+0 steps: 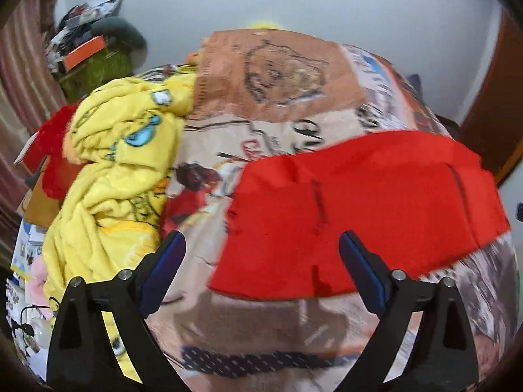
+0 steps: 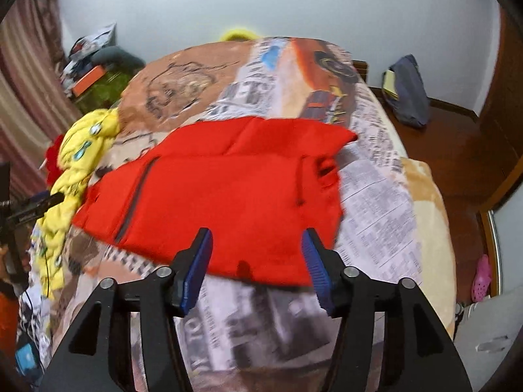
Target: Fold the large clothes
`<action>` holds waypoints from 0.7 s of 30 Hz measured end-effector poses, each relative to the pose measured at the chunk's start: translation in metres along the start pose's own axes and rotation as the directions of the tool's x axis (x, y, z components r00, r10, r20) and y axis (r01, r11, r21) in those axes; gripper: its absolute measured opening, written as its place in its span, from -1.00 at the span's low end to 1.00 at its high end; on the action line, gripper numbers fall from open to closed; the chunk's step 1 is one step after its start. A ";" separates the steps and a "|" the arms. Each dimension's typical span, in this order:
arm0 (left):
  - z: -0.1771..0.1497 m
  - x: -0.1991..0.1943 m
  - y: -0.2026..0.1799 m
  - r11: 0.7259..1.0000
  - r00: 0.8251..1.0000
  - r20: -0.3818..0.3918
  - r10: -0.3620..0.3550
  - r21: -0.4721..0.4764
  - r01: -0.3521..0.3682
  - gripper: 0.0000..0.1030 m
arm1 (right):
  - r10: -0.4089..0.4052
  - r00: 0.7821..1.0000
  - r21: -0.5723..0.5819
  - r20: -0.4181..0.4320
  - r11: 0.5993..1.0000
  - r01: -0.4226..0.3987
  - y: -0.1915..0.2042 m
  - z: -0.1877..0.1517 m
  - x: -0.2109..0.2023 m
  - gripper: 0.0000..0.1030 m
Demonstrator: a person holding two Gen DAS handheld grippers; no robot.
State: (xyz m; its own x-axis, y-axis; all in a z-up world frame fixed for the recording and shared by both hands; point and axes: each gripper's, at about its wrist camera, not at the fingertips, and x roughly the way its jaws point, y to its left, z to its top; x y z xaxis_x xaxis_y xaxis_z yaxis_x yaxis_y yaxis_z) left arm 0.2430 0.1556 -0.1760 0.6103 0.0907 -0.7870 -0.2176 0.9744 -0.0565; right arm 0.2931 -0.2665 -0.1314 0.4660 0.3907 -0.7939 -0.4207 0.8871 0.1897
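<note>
A red garment (image 1: 366, 209) lies partly folded and flat on the printed bedspread (image 1: 261, 320); it also shows in the right wrist view (image 2: 228, 189), with a dark zipper line on its left part. My left gripper (image 1: 261, 254) is open and empty, held above the garment's near left edge. My right gripper (image 2: 258, 251) is open and empty, held above the garment's near edge. The left gripper's body shows at the left edge of the right wrist view (image 2: 32, 209).
A crumpled yellow printed cloth (image 1: 121, 176) lies on the bed's left side, also in the right wrist view (image 2: 78, 160). Clutter with an orange box (image 1: 85, 52) sits far left. A dark blue bag (image 2: 405, 91) and a pink shoe (image 2: 482, 277) lie on the wooden floor right.
</note>
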 end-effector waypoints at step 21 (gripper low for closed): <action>-0.019 0.059 -0.107 0.972 0.997 -0.075 -0.003 0.233 0.021 0.85 | -0.142 0.984 -0.270 -0.106 0.957 0.109 0.068 -0.015 0.072 0.09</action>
State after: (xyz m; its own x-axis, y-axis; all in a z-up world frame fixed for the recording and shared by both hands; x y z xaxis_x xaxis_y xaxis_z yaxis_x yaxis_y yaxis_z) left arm 0.2879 0.0530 -0.2278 0.5522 0.0719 -0.8306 -0.0214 0.9972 0.0721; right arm 0.2864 -0.1813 -0.1839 0.4358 0.2322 -0.8696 -0.5615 0.8253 -0.0610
